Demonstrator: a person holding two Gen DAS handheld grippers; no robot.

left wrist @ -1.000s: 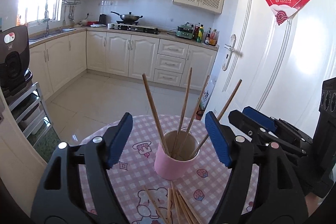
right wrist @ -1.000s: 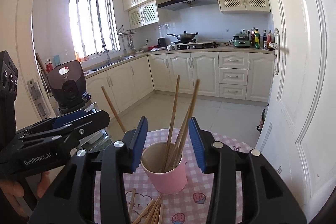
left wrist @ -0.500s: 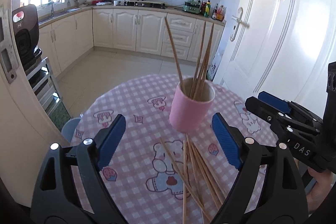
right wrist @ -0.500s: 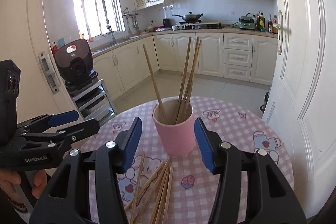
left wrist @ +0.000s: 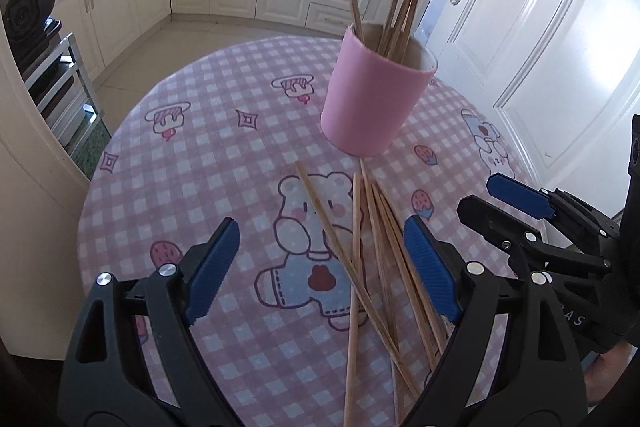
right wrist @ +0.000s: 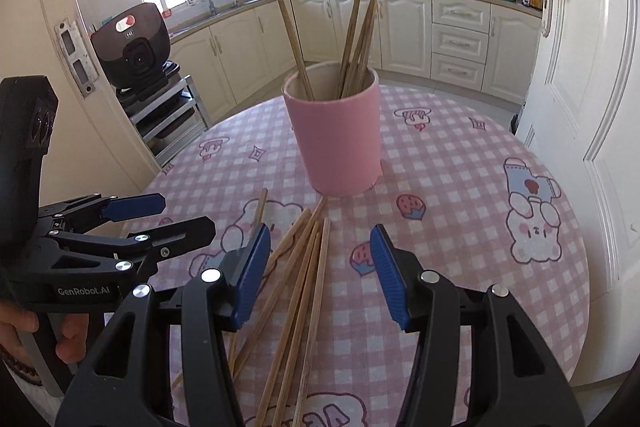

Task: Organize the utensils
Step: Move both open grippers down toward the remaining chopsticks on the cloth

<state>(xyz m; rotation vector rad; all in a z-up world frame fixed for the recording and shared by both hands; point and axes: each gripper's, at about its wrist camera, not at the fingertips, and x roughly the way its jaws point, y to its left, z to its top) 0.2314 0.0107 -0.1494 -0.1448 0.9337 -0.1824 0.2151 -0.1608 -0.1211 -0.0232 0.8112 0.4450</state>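
- Sunlit kitchen with cream cabinets lies behind a round bench (left wrist: 132, 163) covered in a pink checked cloth with cartoon bears.
- Near the middle of the bench stands a pink cup (right wrist: 334, 135), upright, with several chopsticks in the cup (right wrist: 356, 23) leaning against its rim, so part of the sorting looks done.
- What is left, as I judge it: a loose pile of chopsticks (right wrist: 304, 279) lies flat on the cloth just in front of the cup, fanned and crossing one another. At least six or so show, though an exact count is hard where they overlap.
- The left gripper (left wrist: 320, 263) hangs over the pile with its fingers (left wrist: 212, 263) spread wide and nothing between them. Most of the sticks run under the gap toward the right-hand finger; whether any touches it I cannot tell.
- The right gripper (right wrist: 320, 275) is likewise wide apart and empty, with the bundle of sticks passing below the gap, closer to its left-hand finger (right wrist: 250, 275).
- Neither gripper has hold of a stick, and the cup stands beyond both sets of fingertips.
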